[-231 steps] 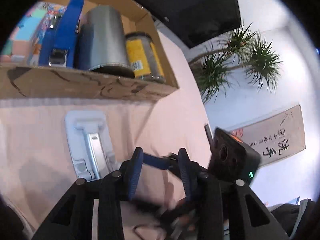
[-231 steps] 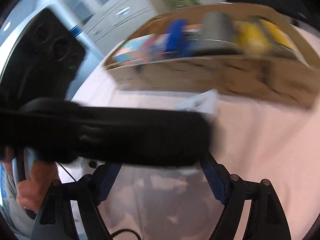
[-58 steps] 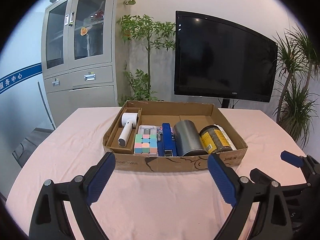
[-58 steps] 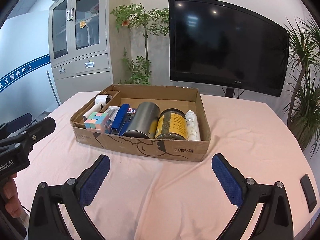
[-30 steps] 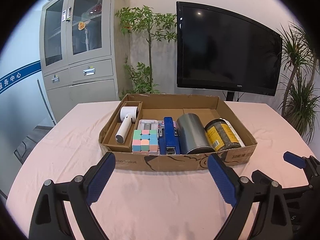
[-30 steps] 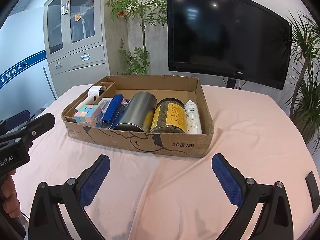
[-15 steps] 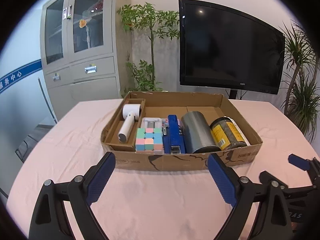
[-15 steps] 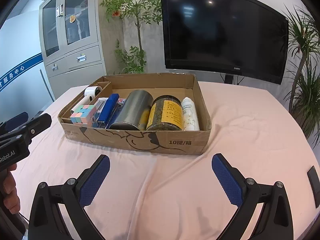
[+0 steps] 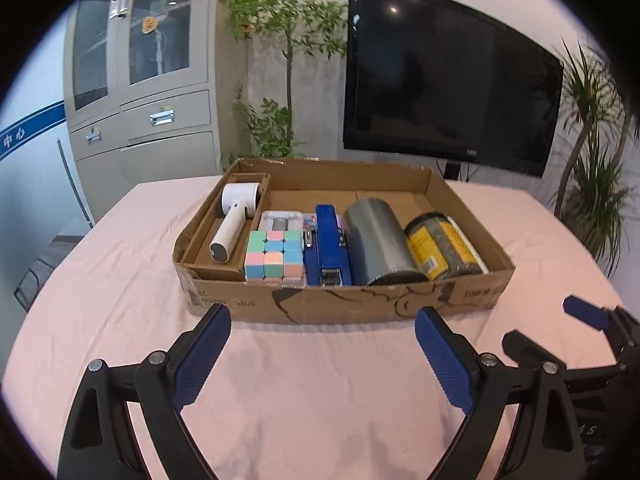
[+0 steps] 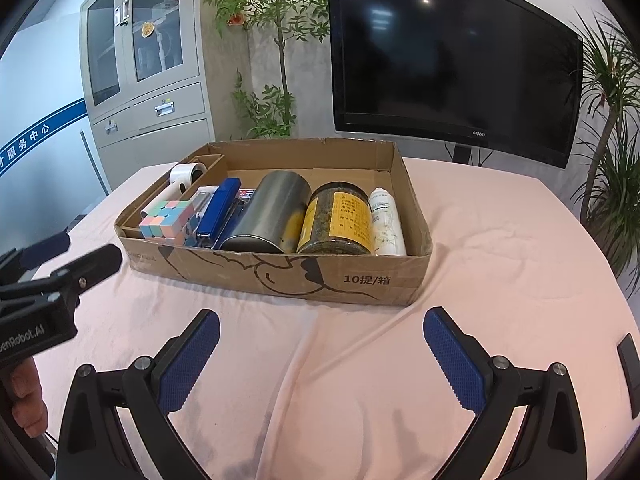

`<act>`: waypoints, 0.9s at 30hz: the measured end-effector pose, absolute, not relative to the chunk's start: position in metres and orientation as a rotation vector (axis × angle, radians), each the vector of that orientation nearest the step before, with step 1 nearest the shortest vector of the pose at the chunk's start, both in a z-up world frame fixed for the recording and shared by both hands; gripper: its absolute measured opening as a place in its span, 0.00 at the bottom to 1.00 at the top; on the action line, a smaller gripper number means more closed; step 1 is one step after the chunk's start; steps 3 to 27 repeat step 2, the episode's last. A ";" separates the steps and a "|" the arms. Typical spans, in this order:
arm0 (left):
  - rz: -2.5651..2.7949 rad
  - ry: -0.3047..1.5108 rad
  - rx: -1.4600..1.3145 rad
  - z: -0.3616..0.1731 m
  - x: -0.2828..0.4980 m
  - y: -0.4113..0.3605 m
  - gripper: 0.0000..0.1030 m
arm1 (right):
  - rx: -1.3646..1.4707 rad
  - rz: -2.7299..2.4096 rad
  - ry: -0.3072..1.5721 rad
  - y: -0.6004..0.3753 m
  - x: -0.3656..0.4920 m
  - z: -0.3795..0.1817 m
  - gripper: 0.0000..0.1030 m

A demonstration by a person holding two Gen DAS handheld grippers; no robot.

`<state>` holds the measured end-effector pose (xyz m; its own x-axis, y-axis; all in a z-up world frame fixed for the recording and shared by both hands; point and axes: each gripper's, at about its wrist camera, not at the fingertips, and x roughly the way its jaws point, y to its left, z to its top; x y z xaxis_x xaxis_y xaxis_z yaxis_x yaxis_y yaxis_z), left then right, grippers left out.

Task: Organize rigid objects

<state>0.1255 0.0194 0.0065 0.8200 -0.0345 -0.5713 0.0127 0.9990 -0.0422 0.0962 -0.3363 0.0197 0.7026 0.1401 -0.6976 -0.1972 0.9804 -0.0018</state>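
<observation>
Left tool: our left tool (image 9: 322,336) is released, its blue pads wide apart with nothing between them; it hangs over the bare pink surface (image 9: 120,280), just in front of the cardboard box (image 9: 340,304).
Right tool: our right tool (image 10: 320,338) is also released and empty, over the same surface (image 10: 500,240), in front of the box (image 10: 280,276); each tool shows at the edge of the other one's view.
What changed: some seconds ago both tools were very close to the box and busy at a white piece lying on the cloth. Now both are pulled back and we see the whole box. During the last two seconds the view moves only a little nearer to the box.
Where the things are: all lie inside the box. The white handheld device (image 9: 236,216) has its own compartment at the left. Then, side by side, come the pastel cube (image 9: 274,256), the blue stapler (image 9: 328,250), the grey metal can (image 9: 376,246), the yellow-label jar (image 9: 440,250) and the white bottle (image 10: 386,216) at the right wall.
Outside the box: we see no loose item on the surface near it.
Meaning for the task: we judge the organizing is finished or almost finished, since nothing seems left to pick up.
</observation>
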 end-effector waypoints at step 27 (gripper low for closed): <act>-0.014 0.607 -0.026 0.005 0.128 0.019 0.91 | -0.081 0.186 0.771 -0.335 0.097 0.019 1.00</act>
